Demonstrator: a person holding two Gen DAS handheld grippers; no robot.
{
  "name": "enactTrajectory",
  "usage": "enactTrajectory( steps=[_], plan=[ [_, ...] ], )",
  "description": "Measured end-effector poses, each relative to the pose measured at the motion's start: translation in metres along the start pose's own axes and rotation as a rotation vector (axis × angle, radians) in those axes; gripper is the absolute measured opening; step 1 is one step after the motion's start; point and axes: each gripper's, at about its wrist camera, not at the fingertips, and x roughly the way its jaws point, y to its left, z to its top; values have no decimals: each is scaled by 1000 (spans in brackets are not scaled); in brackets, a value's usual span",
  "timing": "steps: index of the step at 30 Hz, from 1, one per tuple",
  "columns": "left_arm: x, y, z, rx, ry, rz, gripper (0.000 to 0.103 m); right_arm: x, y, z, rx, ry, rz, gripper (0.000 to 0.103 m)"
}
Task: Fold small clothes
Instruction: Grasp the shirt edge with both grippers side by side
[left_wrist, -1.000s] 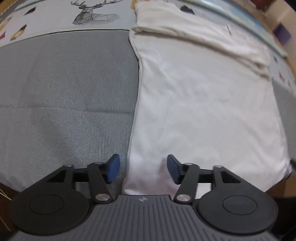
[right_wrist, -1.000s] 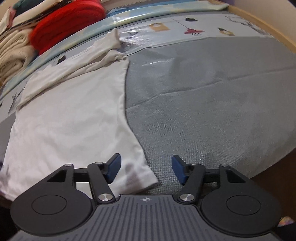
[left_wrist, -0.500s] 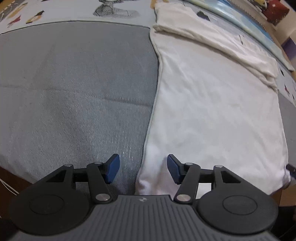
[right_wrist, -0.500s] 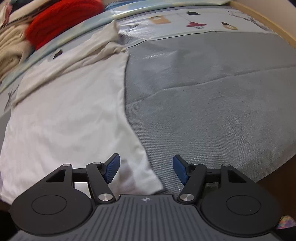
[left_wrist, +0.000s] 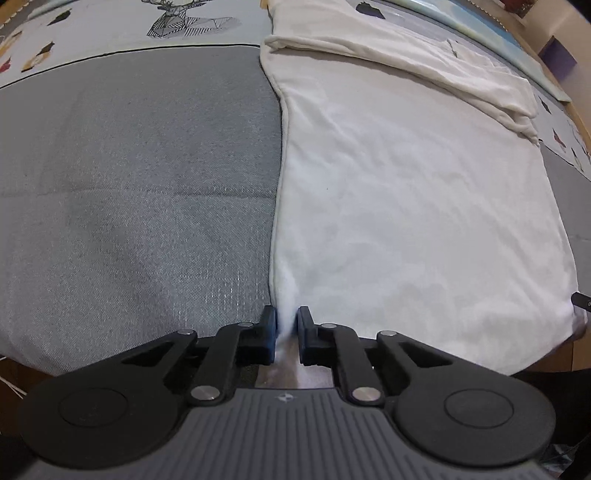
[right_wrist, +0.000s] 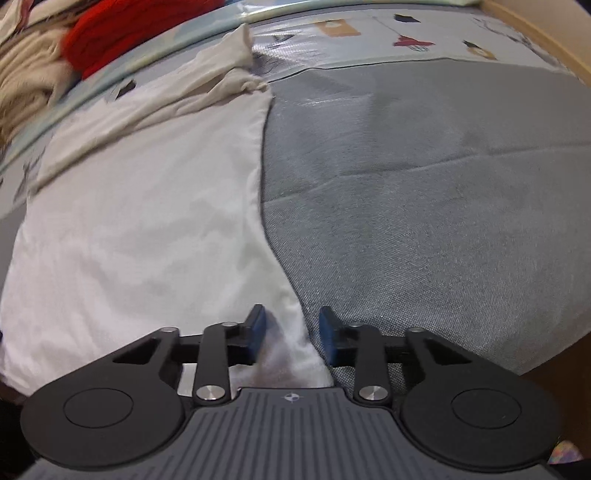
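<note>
Both grippers were closing on the near corners of the white shirt (left_wrist: 406, 203) spread on the grey bedcover (left_wrist: 129, 184): left gripper (left_wrist: 286, 330) already pinching cloth, right gripper (right_wrist: 291, 334) looser around it, so that corner could've slipped free when lifted.

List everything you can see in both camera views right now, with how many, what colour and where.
shirt: one, white, spread flat on the mat, top part folded over at the far end
mat: one, grey, under the shirt
printed sheet: one, pale with animal pictures, beyond the mat
red cloth: one, red, far left of the right view
beige cloth: one, beige, beside the red cloth
left gripper: black, blue pads, jaws closing on the shirt's near corner
right gripper: black, blue pads, jaws closing, shirt corner between them
</note>
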Motion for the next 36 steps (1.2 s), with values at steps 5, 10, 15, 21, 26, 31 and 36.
enactTrajectory(
  steps=[5, 10, 15, 21, 26, 31, 36],
  plan=[
    [-2, 0, -5, 4, 1, 22, 17, -4, 8, -1, -62, 35, -9, 15],
    [-1, 0, -4, 0, 4, 19, 17, -1, 8, 2, -66, 47, -21, 15],
    [1, -1, -3, -2, 4, 18, 17, -1, 11, 1, -90, 46, -31, 15],
    [-1, 0, -5, 2, 2, 21, 17, -2, 12, 2, -91, 47, -34, 15],
    [-2, -1, -5, 0, 7, 26, 17, -3, 14, -1, -116, 54, -50, 15],
    [1, -7, -5, 23, 12, 33, 15, -2, 15, -2, -125, 56, -52, 15],
    [-3, -11, -2, 16, -32, 6, 5, -4, 12, 1, -91, 49, -37, 5]
  ],
)
